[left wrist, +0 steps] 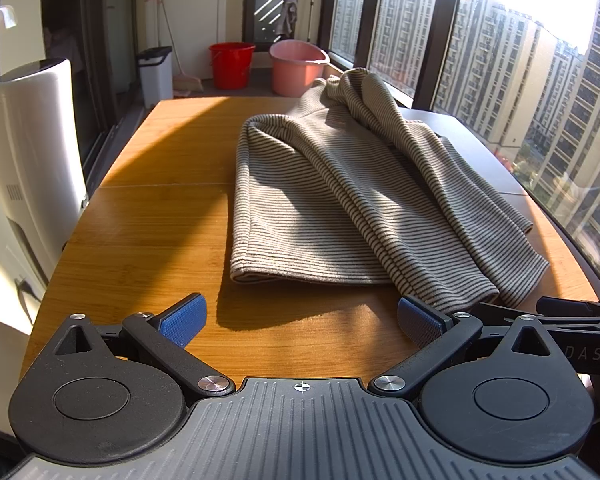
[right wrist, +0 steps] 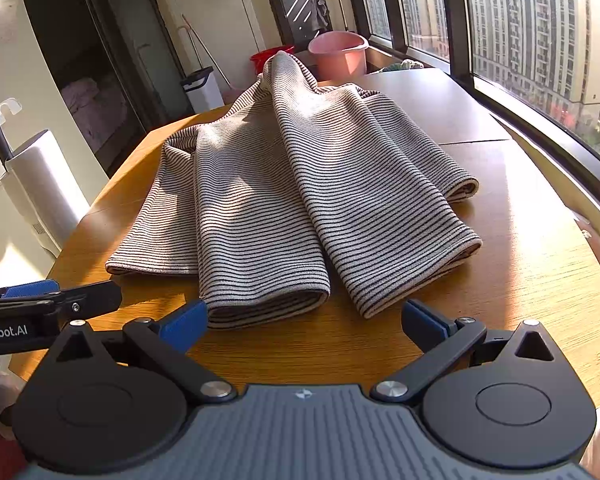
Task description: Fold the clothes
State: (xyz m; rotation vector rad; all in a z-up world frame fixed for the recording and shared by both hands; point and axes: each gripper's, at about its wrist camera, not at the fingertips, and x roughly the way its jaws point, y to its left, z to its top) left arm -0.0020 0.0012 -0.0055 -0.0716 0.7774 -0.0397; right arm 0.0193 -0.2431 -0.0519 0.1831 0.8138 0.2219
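A grey striped garment (left wrist: 340, 200) lies partly folded on the round wooden table (left wrist: 148, 216), sleeves laid over the body toward the near hem. It fills the middle of the right wrist view (right wrist: 284, 200). My left gripper (left wrist: 300, 322) is open and empty, just short of the garment's near hem. My right gripper (right wrist: 304, 326) is open and empty, its fingers at the near ends of the folded sleeves; its left blue pad (right wrist: 184, 326) is close to a sleeve cuff. Each gripper shows at the edge of the other's view.
A white appliance (left wrist: 32, 152) stands left of the table. A red bucket (left wrist: 231, 64), a pink tub (left wrist: 298, 66), a white bin (left wrist: 156, 76) and a broom are on the floor beyond. Large windows (left wrist: 520, 80) run along the right.
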